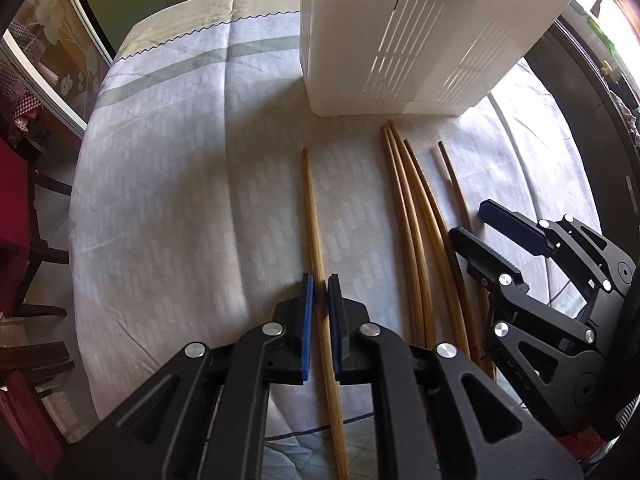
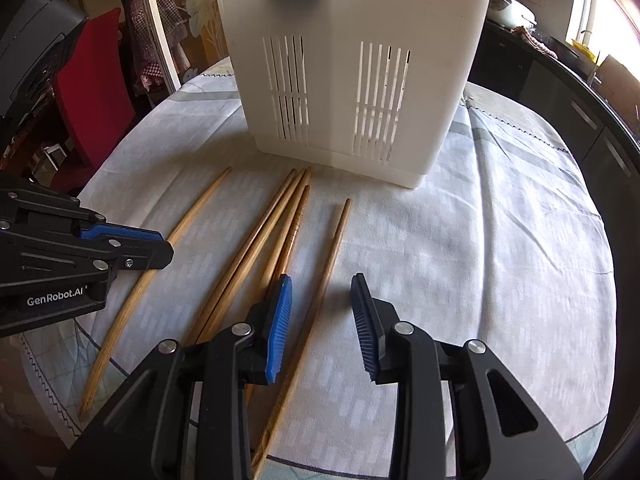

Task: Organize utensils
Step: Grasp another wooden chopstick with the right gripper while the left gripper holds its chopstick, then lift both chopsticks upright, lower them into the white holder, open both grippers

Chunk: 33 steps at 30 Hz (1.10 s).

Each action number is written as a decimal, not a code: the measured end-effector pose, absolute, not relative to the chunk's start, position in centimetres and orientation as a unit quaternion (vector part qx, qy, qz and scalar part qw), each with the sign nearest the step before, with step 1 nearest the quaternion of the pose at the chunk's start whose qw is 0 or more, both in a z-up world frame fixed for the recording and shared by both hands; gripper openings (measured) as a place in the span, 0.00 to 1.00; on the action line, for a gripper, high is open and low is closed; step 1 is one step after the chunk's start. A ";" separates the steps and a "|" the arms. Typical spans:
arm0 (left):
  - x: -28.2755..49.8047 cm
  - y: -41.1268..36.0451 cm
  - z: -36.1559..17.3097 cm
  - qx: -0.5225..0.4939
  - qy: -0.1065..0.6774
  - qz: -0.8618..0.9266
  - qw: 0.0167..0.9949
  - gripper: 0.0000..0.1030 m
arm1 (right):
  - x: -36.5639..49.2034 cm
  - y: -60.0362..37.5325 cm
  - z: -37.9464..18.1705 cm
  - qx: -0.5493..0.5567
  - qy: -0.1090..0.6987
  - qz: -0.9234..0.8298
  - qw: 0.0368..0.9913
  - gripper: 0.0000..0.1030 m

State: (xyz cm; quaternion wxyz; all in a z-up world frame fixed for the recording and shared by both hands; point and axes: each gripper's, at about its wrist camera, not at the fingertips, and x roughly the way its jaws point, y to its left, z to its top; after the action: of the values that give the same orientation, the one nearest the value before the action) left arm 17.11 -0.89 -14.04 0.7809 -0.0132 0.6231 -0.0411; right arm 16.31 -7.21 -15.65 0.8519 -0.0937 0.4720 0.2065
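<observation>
The left gripper (image 1: 318, 292) is seen with its blue-padded jaws drawn narrow around a single light wooden chopstick (image 1: 314, 216), which lies apart from the others; whether the pads are actually pressing the wood or a sliver of gap remains cannot be told, and the stick appears to rest on the cloth. Its long axis runs straight ahead between the jaws toward the white slotted plastic utensil holder (image 1: 360, 40), so that axis and gripper are in line and the jaws close across the stick's width. The right gripper (image 2: 322, 292) is held released, its jaws spread wide, with a darker wooden chopstick (image 2: 332, 248) lying between them on the cloth and also pointing at the holder. Between the two grippers a bundle of three wooden chopsticks (image 2: 256, 240) is laid, tips toward the holder and just short of its base. All are spread on a pale patterned tablecloth (image 2: 480, 260). The lone stick is judged nearest the left gripper; a lift and a tilt to upright would be needed before it could be dropped into the holder from above.
</observation>
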 end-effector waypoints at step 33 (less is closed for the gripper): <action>18.3 2.4 -8.4 -0.056 0.559 -0.027 0.827 0.06 | 15.3 -13.3 -5.7 0.028 0.368 0.241 0.897 0.06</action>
State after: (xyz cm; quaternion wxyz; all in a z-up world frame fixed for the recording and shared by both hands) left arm 18.29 2.37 -8.42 0.8270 -0.0556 0.5588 -0.0275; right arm 15.35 -13.27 -5.66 0.8975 0.0283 0.3682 0.2412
